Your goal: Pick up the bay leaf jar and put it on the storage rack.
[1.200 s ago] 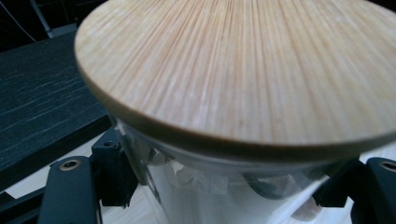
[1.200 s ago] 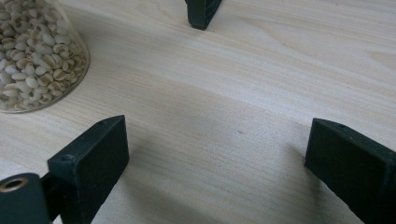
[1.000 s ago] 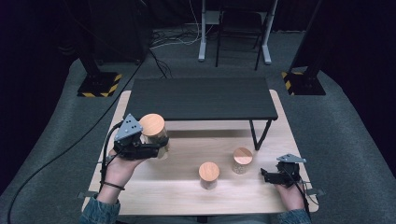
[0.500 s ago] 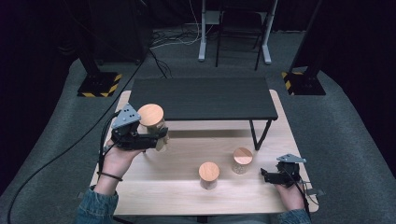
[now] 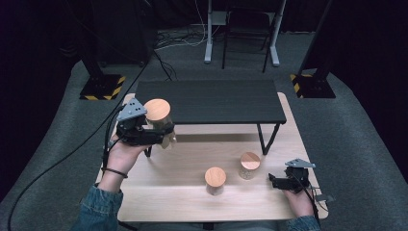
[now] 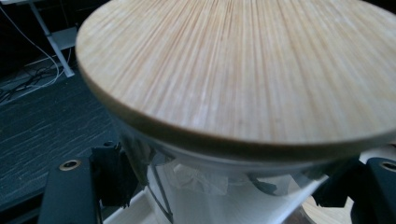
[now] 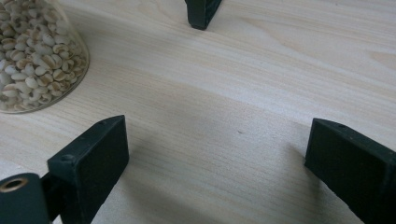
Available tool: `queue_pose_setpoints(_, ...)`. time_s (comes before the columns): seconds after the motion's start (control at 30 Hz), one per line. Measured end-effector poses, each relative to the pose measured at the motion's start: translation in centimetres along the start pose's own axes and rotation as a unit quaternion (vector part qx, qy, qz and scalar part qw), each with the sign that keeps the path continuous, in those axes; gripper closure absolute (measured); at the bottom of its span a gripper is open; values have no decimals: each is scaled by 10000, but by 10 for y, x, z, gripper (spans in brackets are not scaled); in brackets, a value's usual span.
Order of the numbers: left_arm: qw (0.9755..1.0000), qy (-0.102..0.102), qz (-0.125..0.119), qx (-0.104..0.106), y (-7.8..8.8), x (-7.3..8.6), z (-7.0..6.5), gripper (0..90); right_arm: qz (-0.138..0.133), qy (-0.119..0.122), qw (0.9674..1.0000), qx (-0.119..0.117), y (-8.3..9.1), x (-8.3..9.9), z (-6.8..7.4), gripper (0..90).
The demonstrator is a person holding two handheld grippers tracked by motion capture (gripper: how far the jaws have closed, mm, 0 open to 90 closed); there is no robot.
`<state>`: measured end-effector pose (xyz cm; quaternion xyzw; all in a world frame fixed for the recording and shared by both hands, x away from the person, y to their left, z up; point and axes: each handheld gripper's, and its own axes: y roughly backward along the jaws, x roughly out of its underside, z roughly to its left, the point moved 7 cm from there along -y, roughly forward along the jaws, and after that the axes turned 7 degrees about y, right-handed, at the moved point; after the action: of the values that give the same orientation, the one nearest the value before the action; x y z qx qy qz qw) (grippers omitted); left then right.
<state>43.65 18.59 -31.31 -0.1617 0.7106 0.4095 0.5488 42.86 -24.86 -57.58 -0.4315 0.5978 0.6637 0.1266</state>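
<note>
My left gripper (image 5: 161,137) is shut on a glass jar with a round wooden lid (image 5: 157,109) and holds it in the air by the left end of the low black shelf (image 5: 211,101). In the left gripper view the lid (image 6: 243,70) looms close, and the black fingers (image 6: 112,175) press the glass on both sides below it. My right gripper (image 5: 275,182) rests open at the table's right front. Its jaws (image 7: 219,158) stand wide over bare wood, nothing between them.
Two more wooden-lidded jars stand on the light wood table (image 5: 192,202): one at front centre (image 5: 215,179), one to its right (image 5: 249,165). The right gripper view has a grain-filled jar (image 7: 32,56) at upper left and a shelf leg (image 7: 201,11) ahead.
My left gripper has risen with the jar, up toward the level of the shelf's left end. The right gripper and the two standing jars have kept still.
</note>
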Motion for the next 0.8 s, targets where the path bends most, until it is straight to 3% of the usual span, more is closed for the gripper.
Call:
queue_pose_setpoints(0.37, 10000, -86, 6, -9, -1, -22, 0, 250, -1, -11, 10000, 6, 0, 0, 0, 53)
queue_pose_setpoints(0.63, 9998, -146, 89, -144, -11, -33, 3, 250, -1, -20, 10000, 10, 0, 0, 0, 53)
queue_pose_setpoints(0.8, 9998, -12, 50, -215, -18, -37, 11, 250, -2, -25, 10000, 10, 0, 0, 0, 53)
